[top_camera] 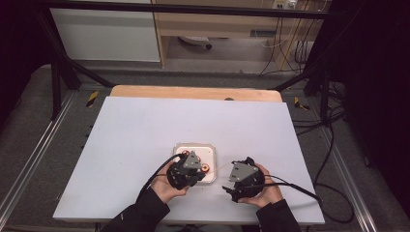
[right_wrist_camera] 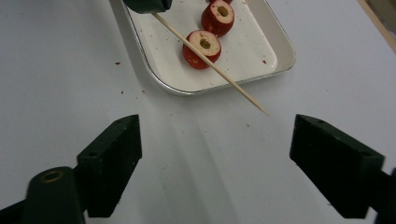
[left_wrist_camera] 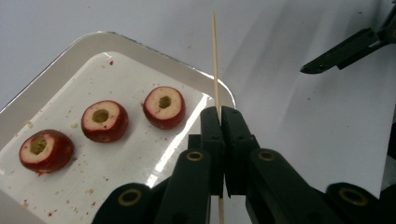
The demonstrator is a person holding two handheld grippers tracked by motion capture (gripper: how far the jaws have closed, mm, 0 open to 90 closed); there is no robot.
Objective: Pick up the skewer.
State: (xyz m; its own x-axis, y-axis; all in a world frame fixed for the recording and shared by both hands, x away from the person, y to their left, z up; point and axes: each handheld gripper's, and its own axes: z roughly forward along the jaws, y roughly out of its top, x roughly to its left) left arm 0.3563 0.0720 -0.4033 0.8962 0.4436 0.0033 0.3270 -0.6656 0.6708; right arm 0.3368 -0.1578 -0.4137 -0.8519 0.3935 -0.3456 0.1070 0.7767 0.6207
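My left gripper (left_wrist_camera: 219, 116) has its jaws pressed together on a thin wooden skewer (left_wrist_camera: 215, 60), pinching it low on its length so that most of the stick runs out past the jaw tips and a short end shows behind them. In the right gripper view the skewer (right_wrist_camera: 210, 63) slants from my left jaws across the near corner of the tray to a sharp tip above the white tabletop (right_wrist_camera: 60, 70), pointing toward my right gripper (right_wrist_camera: 215, 163). From above, its long axis runs roughly sideways from the left gripper (top_camera: 188, 169) to the right one (top_camera: 241, 180).

My right jaws are spread wide with nothing between them; the skewer tip is just ahead of the gap, touching neither jaw.

The white tray (left_wrist_camera: 121, 44) sits on the tabletop beside my left gripper. I count three cored red fruit halves in it, cut faces up, each with a hole through the middle: one (left_wrist_camera: 164, 107) nearest the skewer, one (left_wrist_camera: 104, 121) in the middle and one (left_wrist_camera: 45, 150) farthest. None is on the skewer. One skewer, one tray.
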